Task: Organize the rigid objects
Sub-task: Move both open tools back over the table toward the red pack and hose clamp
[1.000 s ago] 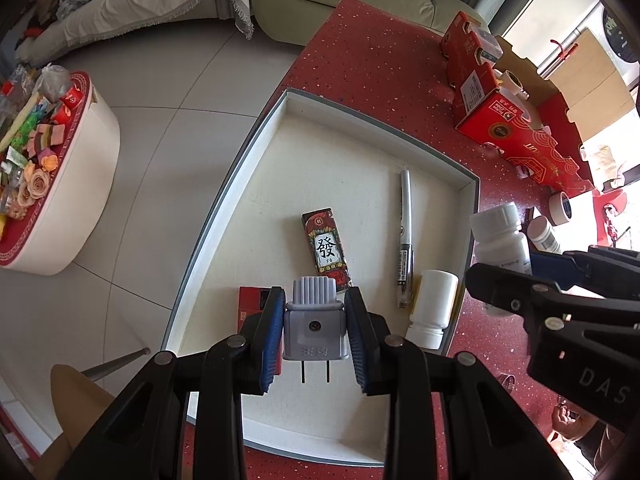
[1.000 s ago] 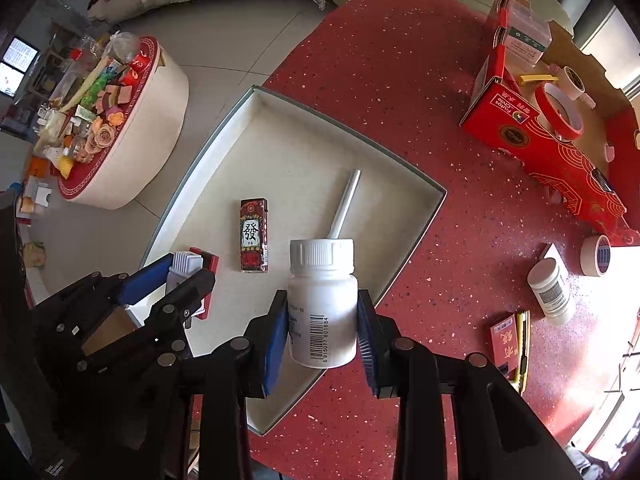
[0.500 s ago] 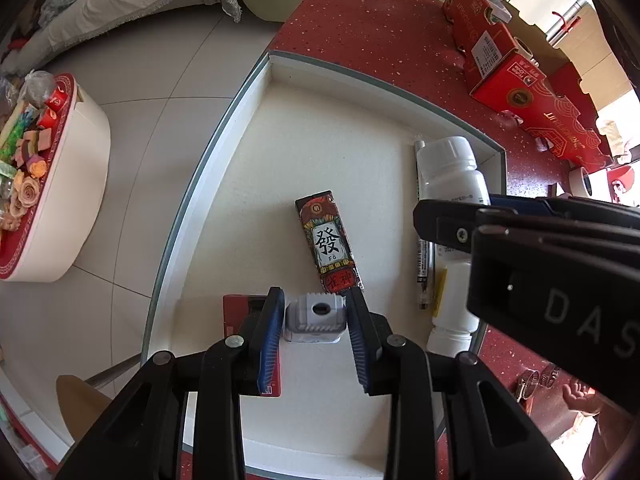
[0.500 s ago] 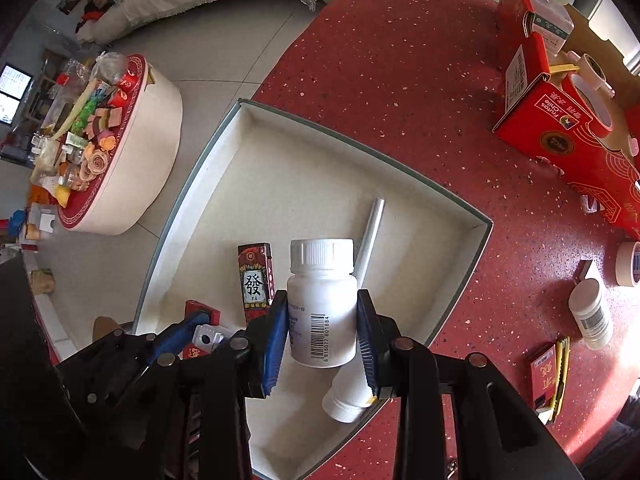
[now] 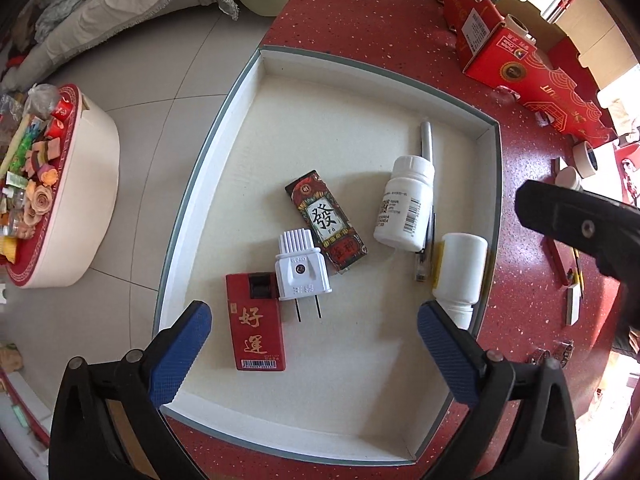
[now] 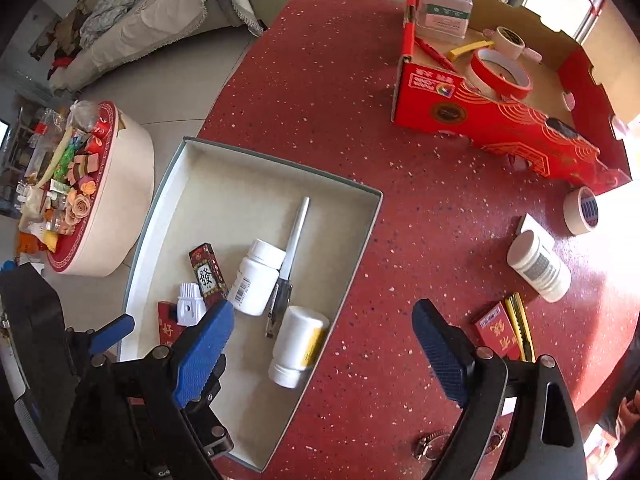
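A white tray on the red table holds a white plug, a red box with gold characters, a dark mahjong-print box, a silver pen and two white bottles. My left gripper hangs above the plug's prongs with its jaws opening wide, touching nothing. The nearer-centre bottle lies free beside the pen. My right gripper is over the tray's right wall and the yellow-labelled bottle, jaws opening, with nothing gripped.
A red cardboard box with tape rolls stands at the back right. A masking tape roll, another white bottle, a small red box and metal rings lie on the table. A round low table stands on the floor.
Both grippers went from shut to wide open. The plug now lies in the tray by the red box, and the bottle lies by the pen. The right gripper shifted right.
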A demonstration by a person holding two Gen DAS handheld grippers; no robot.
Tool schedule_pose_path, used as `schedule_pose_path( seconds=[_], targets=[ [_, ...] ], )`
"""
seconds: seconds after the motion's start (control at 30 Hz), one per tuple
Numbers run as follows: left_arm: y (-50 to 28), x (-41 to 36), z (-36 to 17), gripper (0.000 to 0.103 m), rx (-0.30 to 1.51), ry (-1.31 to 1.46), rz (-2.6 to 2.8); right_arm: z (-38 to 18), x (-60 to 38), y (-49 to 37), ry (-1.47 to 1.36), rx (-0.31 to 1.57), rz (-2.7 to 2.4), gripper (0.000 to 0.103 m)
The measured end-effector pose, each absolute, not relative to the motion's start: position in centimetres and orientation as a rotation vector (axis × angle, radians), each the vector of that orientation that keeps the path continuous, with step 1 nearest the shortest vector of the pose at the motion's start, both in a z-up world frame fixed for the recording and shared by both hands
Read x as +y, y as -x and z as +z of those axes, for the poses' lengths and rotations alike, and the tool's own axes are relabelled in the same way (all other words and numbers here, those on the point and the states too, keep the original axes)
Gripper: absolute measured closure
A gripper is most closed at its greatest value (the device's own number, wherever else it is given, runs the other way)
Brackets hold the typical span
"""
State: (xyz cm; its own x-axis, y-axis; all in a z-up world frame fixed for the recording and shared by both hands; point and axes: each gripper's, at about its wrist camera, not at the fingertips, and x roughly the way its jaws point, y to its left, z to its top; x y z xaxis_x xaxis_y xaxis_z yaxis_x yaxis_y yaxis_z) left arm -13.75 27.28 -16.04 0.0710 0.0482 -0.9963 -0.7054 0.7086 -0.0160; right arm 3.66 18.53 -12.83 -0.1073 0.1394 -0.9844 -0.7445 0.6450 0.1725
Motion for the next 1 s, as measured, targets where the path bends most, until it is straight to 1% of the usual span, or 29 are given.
schedule_pose_path(
  seconds=[0.2,0.37,0.6,0.77,1.0],
  targets=[
    [12.5,23.1,-15.8,0.000,1.455,0.523,0.532,-14.4,10.8,-3.5,0.519,1.623,0.663,0.012],
    [11.0,19.0,-15.0,0.000,1.473,0.495,0.414,-15.4,3.0,-3.7,0.500,1.685,0.522,0.012],
    [7.3,12.6,-14.9,0.000,1.500,0.370,0.243,-17.5,-6.9,-5.3,0.383,1.787,0.257,0.012],
    [5.0,10.6,-15.6,0.000,1.521,0.364,0.251,-18.3,-8.6,-5.6,0.370,1.775,0.241,0.012],
    [3.7,11.9,-15.8,0.000,1.529,0.421,0.315,-19.6,-6.8,-6.6,0.334,1.709,0.283,0.012]
  ],
)
